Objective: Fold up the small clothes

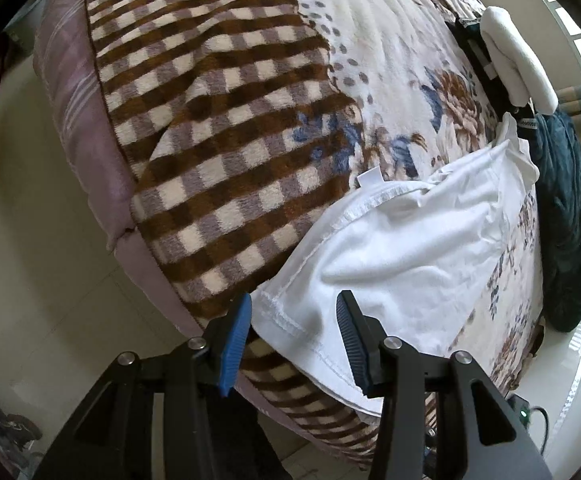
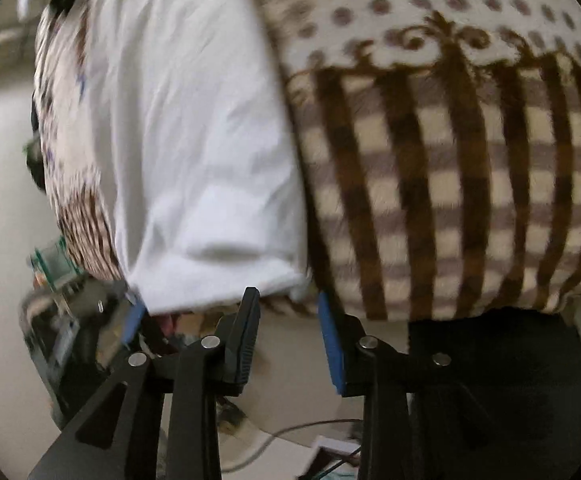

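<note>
A white garment lies spread on a checked and flowered blanket covering a bed. My left gripper is open, its blue pads on either side of the garment's hemmed near corner, at the bed's edge. In the right wrist view the same white garment lies on the blanket, its lower corner hanging at the bed's edge. My right gripper is open just below that corner, holding nothing. The right view is blurred.
A dark teal garment lies at the bed's right edge. Rolled white cloth and a black item sit at the far right. Pale floor lies beside the bed. A cable and clutter lie on the floor.
</note>
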Tool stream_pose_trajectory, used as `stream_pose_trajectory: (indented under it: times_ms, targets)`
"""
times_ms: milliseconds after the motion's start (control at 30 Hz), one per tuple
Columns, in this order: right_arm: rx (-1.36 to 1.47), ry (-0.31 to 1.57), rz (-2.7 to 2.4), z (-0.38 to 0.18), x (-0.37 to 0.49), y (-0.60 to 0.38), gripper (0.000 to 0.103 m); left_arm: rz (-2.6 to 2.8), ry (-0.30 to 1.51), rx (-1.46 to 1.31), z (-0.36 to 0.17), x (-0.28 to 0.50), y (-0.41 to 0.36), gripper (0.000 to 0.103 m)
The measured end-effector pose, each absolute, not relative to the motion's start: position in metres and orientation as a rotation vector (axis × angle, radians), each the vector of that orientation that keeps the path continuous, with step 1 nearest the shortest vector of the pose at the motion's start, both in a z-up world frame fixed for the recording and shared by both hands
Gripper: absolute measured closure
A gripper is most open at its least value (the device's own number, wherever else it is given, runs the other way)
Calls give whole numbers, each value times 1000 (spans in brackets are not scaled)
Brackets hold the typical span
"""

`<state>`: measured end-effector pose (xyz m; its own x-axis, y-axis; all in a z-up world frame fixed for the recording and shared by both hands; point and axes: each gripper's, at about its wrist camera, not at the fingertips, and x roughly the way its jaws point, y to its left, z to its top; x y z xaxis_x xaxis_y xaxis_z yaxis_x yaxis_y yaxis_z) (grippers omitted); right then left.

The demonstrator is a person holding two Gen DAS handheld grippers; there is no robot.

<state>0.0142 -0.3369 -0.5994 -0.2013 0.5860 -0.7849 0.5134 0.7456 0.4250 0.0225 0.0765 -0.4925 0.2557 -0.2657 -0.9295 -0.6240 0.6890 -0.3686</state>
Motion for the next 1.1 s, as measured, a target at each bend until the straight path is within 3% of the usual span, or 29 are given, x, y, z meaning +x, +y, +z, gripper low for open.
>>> stream_pose_trajectory:
  times_ms: [33,67,100,667,700,733,767,967,1100]
  targets:
    - [863,1856,76,-604,13,-340,71,285,1329,-827,-492,23,77,62]
    - [864,1859,71,-607,11,-340,89,283,1330,-821,-492,23,76,62]
    - [853,1861,70,-608,12,-338,95,283,1335,-811,-492,24,76,62]
    - [655,1880,239,-584,1,-290,97,307,1370,-821,-516,24,78,63]
    - [653,1885,249,-584,1,-279,98,314,1360,-820,-516,24,78,68]
    - [648,1880,249,-583,2,-259,98,307,1338,-818,-514,23,78,92]
    - [646,1874,259,-581,2,-254,98,303,1329,-800,-512,23,77,99]
    - [621,1888,288,-577,-3,-248,98,331,1295,-664,-493,26,76,100]
    - [626,1973,268,-600,-3,-251,93,339,1363,-711,-511,26,86,98]
